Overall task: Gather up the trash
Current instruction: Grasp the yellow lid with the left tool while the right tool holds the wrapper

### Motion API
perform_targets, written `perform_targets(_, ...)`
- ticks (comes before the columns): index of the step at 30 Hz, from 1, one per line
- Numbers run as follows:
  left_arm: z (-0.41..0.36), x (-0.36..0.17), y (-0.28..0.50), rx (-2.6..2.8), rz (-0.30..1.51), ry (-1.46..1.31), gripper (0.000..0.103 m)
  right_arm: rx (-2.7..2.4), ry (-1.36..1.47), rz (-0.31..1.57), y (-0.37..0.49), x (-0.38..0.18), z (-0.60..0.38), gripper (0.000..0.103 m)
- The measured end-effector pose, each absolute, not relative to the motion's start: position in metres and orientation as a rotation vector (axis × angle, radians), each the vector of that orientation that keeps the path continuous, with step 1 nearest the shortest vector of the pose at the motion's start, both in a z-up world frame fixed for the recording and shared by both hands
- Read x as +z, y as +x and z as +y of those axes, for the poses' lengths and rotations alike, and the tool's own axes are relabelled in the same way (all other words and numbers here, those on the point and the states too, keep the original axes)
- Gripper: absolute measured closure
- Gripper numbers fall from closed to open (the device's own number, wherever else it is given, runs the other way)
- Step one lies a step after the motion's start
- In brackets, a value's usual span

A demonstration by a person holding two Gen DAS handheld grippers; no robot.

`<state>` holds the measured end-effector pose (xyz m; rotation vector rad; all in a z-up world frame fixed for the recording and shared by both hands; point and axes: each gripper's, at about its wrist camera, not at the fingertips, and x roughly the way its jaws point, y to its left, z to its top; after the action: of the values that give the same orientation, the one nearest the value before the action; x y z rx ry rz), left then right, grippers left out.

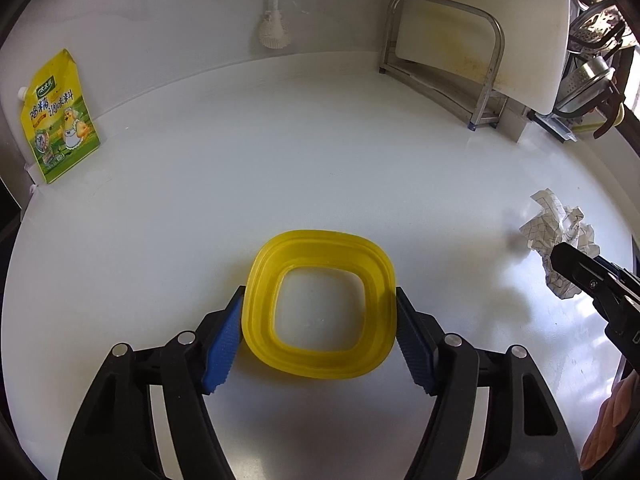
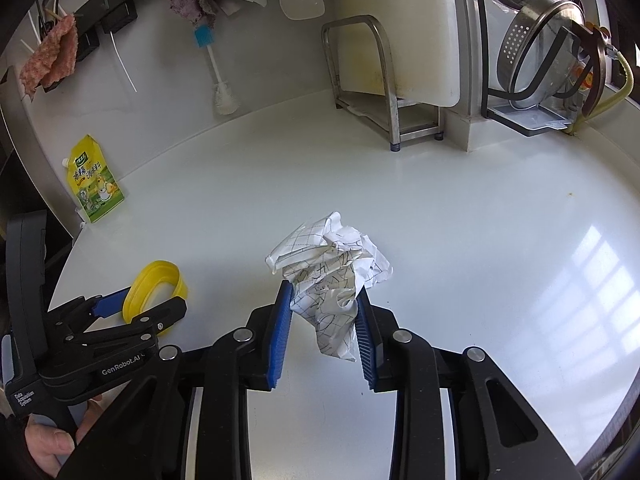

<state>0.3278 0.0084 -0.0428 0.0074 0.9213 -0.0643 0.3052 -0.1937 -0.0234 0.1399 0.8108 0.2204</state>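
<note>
left tongs (image 1: pixel 319 334) pinching yellow ring (image 1: pixel 320 304) | right tongs (image 2: pixel 323 330) clamped on crumpled paper (image 2: pixel 330 276) | squeeze ring evenly, lift off worktop (image 1: pixel 280 152)

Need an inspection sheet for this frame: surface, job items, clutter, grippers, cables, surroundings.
Surface: white counter, glossy, bare apart from the items below.
Job's things: crumpled paper; yellow ring lying flat.
Clutter: yellow seasoning pouch propped against the wall.
Grippers: right gripper shut on the crumpled paper; left gripper straddles the yellow ring, fingers at its sides.
Cables: nothing seen.
Surroundings: metal rack, bottle brush, colander, hanging cloths.
</note>
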Motion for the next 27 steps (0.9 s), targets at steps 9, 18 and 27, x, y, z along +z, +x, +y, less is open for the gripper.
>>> perform_targets(9, -0.005, -0.006, 0.266, -0.073, 0.76, 0.075, 0.035, 0.193, 0.183, 0.767, 0.246, -0.016, -0.208, 0.074)
perform_targets(18, -0.014, 0.022, 0.171, -0.148, 0.68, 0.098, 0.035, 0.121, 0.25, 0.711, 0.145, -0.004, -0.219, 0.074)
perform_targets(27, -0.02, 0.017, 0.075, -0.239, 0.678, 0.104, 0.035, 0.046, 0.246, 0.701, 0.021, -0.022, -0.213, 0.074)
